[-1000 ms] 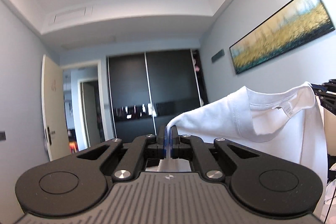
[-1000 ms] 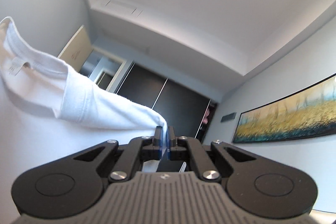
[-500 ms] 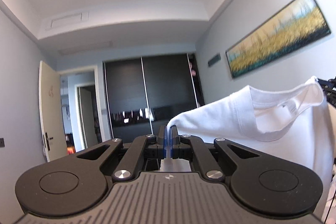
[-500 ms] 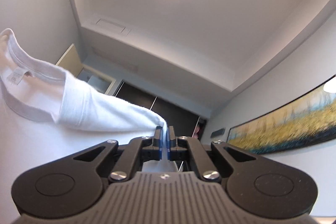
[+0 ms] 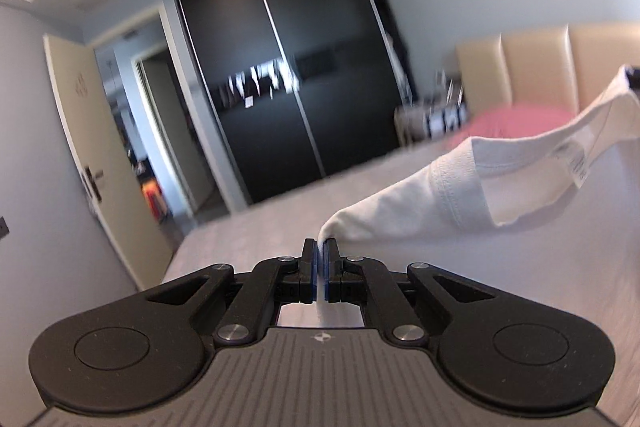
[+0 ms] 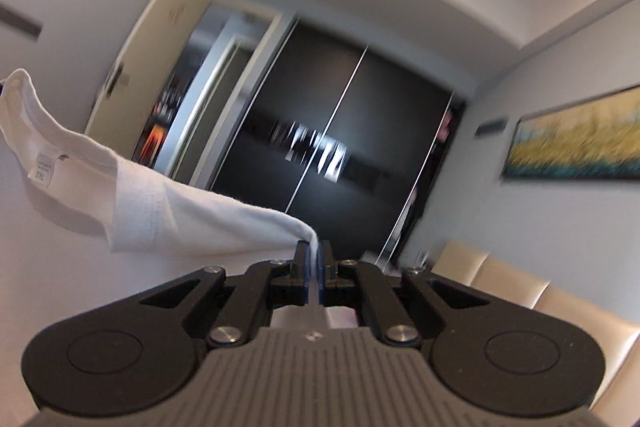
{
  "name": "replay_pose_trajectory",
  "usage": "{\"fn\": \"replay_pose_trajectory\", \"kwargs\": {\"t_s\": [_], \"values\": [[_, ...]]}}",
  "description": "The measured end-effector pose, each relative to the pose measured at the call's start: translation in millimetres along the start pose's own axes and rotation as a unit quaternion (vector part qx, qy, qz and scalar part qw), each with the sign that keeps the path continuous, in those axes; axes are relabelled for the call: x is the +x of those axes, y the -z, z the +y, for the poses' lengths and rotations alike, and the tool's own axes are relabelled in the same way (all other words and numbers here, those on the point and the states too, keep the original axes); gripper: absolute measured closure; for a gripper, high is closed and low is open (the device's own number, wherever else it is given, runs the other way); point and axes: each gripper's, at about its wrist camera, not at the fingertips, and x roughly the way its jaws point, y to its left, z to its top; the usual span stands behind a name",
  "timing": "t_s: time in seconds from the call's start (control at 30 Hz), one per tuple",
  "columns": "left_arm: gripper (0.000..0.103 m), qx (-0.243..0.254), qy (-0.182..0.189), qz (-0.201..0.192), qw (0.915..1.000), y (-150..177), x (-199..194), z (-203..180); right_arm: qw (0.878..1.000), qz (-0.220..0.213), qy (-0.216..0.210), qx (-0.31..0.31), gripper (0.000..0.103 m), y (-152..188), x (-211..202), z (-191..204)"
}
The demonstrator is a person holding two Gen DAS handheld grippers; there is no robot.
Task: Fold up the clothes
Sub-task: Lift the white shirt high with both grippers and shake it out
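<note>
Claws have tipped down from ceiling toward the bed [image 5: 280, 227] — left claw [image 5: 320, 259] and right claw [image 6: 314, 259] each clenched on a shoulder of the white T-shirt [image 5: 420, 203], stretched between them above the bed's near edge — probably to lay it flat.

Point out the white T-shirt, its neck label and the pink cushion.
white T-shirt [image 5: 404, 211]: left wrist view, on the shoulder cloth near the grip.
neck label [image 6: 45, 169]: right wrist view, on the tag's face.
pink cushion [image 5: 516, 123]: left wrist view, on its blurred top.
</note>
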Motion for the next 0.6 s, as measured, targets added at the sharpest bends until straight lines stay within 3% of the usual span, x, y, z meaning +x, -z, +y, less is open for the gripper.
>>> {"fn": "replay_pose_trajectory", "kwargs": {"t_s": [0.27,0.43,0.6], "values": [[0.102,0.011,0.005,0.117,0.9931,57.8,152.3,-13.5,0.988,0.147,-0.038,-0.006,0.099,86.4,153.5,55.4],[0.101,-0.008,0.015,0.181,0.9834,91.8,215.1,-16.1,0.975,0.216,-0.052,0.015,0.099,129.7,219.8,77.9],[0.101,-0.013,0.013,0.212,0.9772,108.8,253.9,-23.5,0.968,0.243,-0.058,0.008,0.097,162.5,254.9,108.6]]}}
